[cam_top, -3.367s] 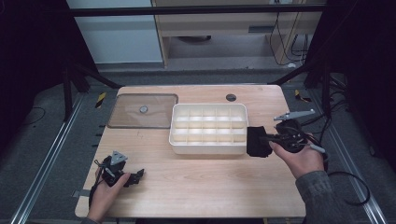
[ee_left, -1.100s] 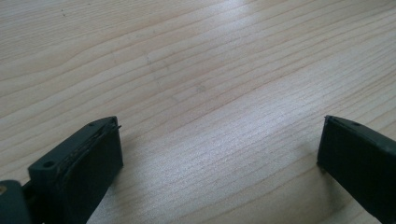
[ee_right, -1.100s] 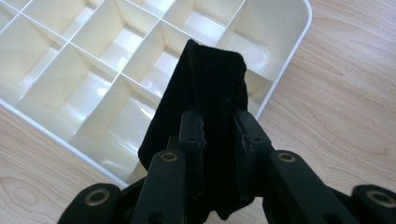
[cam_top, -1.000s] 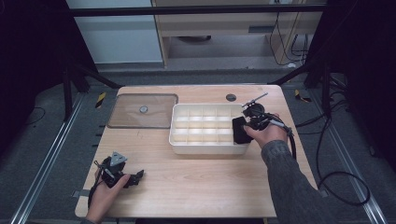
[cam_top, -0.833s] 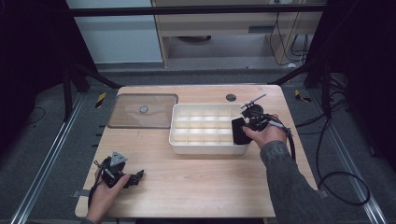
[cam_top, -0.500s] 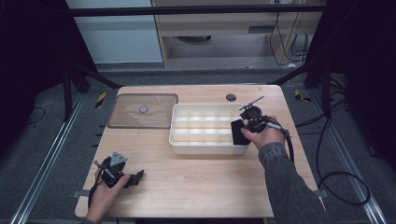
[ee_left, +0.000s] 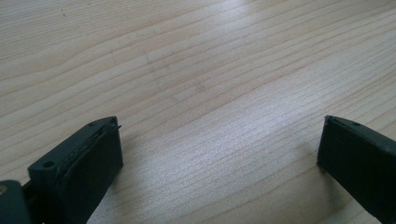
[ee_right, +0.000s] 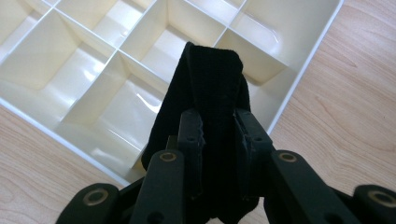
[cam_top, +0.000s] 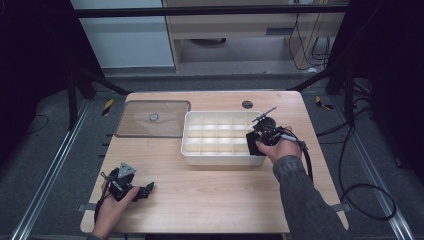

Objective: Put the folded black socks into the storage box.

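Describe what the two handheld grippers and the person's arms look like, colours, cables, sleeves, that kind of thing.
Both tools are black. The left gripper carries a grey three-cornered plate on top and has broad, flat black jaws. The right gripper has black linkage arms with round metal rivets, ridged jaw pads, and a thick black cable looping off its back. The right arm wears a dark grey knitted sleeve.

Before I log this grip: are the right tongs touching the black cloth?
Touching. The right gripper view shows the right tongs with both jaws pressed against the folded black cloth, above the white divided tray.
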Action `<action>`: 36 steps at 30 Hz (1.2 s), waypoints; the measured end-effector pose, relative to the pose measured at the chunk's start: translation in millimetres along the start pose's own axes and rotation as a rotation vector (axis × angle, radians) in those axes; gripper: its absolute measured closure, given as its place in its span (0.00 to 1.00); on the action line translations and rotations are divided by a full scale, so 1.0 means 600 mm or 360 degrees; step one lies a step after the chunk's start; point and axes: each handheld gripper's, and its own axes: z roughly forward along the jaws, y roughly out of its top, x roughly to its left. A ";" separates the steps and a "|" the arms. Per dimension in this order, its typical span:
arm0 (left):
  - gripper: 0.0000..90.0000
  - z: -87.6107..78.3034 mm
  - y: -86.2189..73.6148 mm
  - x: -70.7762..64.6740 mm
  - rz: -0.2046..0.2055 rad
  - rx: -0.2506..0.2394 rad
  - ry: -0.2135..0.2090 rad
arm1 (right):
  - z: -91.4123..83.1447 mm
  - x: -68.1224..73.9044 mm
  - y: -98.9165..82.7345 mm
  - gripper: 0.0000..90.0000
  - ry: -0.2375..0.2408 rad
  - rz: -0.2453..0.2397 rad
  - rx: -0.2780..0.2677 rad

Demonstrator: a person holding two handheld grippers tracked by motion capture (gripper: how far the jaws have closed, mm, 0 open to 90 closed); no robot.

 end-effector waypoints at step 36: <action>0.00 0.000 0.000 -0.001 -0.0004 0.0002 0.0005 | 0.029 0.017 -0.011 0.84 -0.0049 -0.0053 0.0109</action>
